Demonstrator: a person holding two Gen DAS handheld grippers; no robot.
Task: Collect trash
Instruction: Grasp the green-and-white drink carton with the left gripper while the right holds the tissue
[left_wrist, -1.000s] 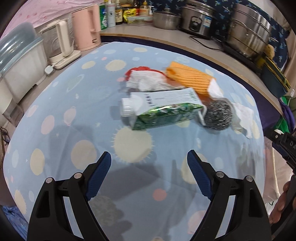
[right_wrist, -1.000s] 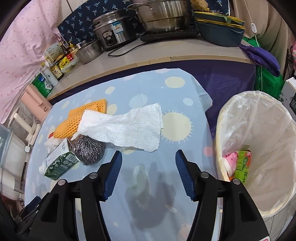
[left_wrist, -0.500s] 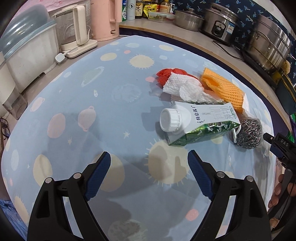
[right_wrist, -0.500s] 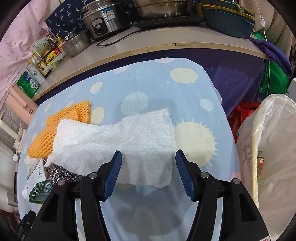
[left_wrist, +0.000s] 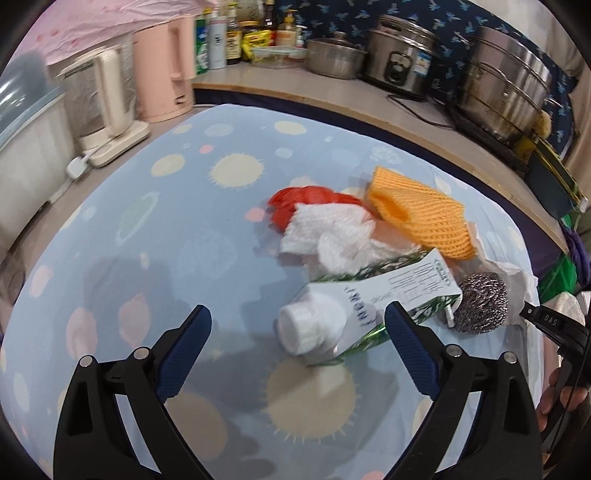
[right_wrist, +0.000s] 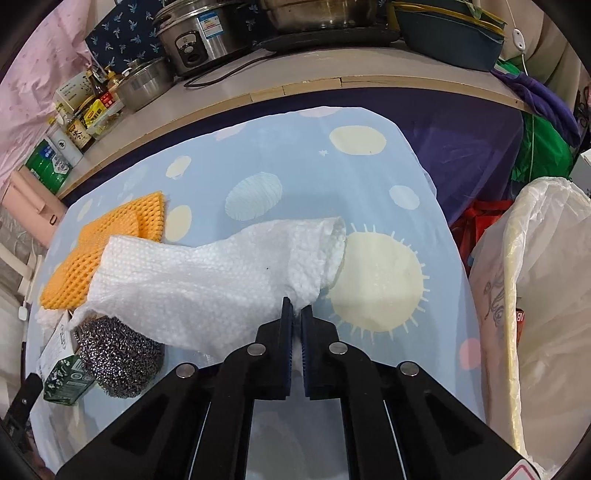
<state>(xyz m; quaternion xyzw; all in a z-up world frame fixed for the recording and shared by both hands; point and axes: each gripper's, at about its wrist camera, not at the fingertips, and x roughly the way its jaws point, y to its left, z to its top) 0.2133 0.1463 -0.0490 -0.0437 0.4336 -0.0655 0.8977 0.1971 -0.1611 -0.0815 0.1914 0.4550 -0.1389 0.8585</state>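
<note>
My right gripper (right_wrist: 296, 312) is shut on the near edge of a white paper towel (right_wrist: 207, 284), which bunches up over the blue table cloth (right_wrist: 295, 147). My left gripper (left_wrist: 297, 332) is open, with the capped end of a green and white carton (left_wrist: 354, 314) between its fingers; the carton also shows in the right wrist view (right_wrist: 62, 365). A steel scourer (left_wrist: 480, 306) lies beside the carton and also shows in the right wrist view (right_wrist: 118, 358). A crumpled white tissue (left_wrist: 328, 236), a red wrapper (left_wrist: 295, 203) and an orange mesh cloth (left_wrist: 421, 218) lie behind.
A bin with a white liner (right_wrist: 546, 295) stands off the table's right edge. A counter at the back holds pots (left_wrist: 506, 81), a rice cooker (right_wrist: 199, 40) and bottles (left_wrist: 218, 40). A kettle (left_wrist: 103, 107) and pink jug (left_wrist: 166, 74) stand at the left.
My right gripper has closed on the paper towel and pinched its edge up. My left gripper has moved closer to the carton, whose cap now sits between the open fingers.
</note>
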